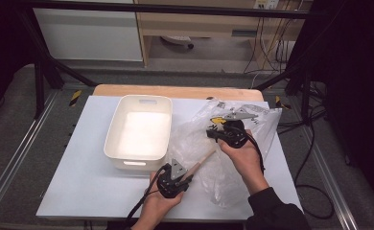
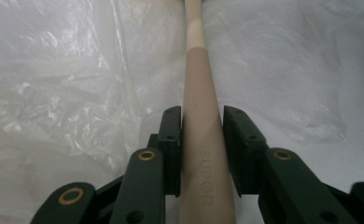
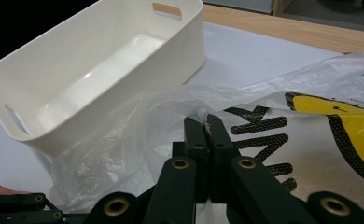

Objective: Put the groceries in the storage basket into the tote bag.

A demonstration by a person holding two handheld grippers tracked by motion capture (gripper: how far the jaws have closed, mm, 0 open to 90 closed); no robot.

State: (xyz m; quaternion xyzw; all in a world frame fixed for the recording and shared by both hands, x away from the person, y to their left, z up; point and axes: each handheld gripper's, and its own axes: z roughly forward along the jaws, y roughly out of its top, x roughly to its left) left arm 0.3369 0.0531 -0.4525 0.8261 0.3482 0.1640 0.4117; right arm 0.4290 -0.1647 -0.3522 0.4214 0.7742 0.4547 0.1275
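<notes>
Plastic bag (image 1: pixel 233 143) is being pinched at its rim by the right gripper (image 1: pixel 214 132), jaws together on the film. Left gripper (image 1: pixel 191 173) is clamping the beige handle (image 2: pixel 199 116), which is pointing toward one o'clock into the bag. If that thin film is slipping free, the handle is likely snagging.

Light falls from above onto the table (image 1: pixel 79 158), bright at its middle, while the room at both sides of the high view sinks into near black. The floor of the white bin (image 1: pixel 139 132) glares, washed out. The clear plastic bag (image 2: pixel 68 93) throws scattered highlights. In the left gripper view the near end of the beige handle (image 2: pixel 201 154) is sharp and its far end soft. All three pictures are slightly grainy and soft
</notes>
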